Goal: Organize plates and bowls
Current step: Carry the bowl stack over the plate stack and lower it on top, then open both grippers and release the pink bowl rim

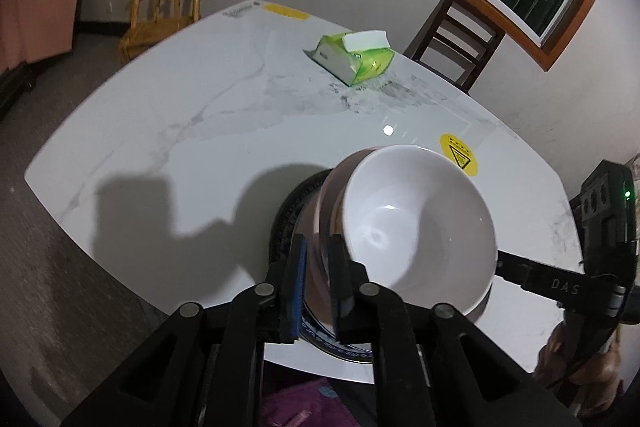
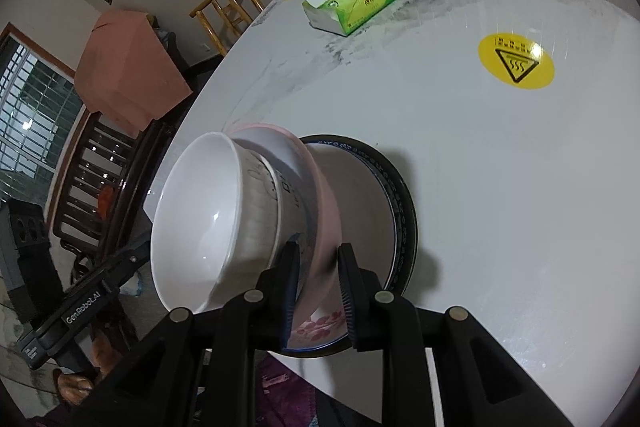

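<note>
Two grippers pinch opposite edges of a tilted pink plate that carries a white bowl, above a dark-rimmed plate.

The left gripper has its jaws closed on the rim of the pink plate, and the right gripper pinches the same plate's edge from the other side, by its flower pattern. The white bowl sits in the pink plate and tips with it, its opening turned towards the left gripper's side. Beneath them a dark-rimmed plate lies flat on the white marble surface near its front edge. Further back, well apart, lies a green tissue pack, and a round yellow sticker marks the surface.
</note>
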`<state>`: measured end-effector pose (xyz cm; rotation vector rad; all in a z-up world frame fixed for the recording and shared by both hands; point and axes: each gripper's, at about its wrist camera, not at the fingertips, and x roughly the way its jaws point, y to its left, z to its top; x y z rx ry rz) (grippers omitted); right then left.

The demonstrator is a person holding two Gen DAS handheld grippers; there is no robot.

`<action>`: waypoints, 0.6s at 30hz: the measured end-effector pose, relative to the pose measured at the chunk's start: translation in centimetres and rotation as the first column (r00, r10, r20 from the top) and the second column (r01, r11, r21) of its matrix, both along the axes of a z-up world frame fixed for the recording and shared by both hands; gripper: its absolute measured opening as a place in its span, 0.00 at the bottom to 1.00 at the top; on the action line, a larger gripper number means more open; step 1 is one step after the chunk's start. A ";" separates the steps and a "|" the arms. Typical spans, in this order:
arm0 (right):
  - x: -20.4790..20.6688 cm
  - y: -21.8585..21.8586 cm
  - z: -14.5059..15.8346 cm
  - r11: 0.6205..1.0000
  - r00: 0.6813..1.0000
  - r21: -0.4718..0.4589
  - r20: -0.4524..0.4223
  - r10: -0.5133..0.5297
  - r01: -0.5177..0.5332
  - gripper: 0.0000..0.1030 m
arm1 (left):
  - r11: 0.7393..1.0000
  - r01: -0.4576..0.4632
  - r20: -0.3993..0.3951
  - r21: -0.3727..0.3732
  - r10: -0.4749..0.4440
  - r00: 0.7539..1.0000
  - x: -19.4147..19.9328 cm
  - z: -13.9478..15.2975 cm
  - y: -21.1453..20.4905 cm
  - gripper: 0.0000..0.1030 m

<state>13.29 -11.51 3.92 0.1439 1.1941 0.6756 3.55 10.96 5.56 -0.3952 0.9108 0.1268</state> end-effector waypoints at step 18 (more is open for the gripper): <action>-2.2 -1.4 2.5 0.995 0.986 0.096 0.159 -0.042 0.027 0.23 | 0.961 -0.066 0.107 0.268 0.039 0.994 -1.5 1.3 -1.5 0.50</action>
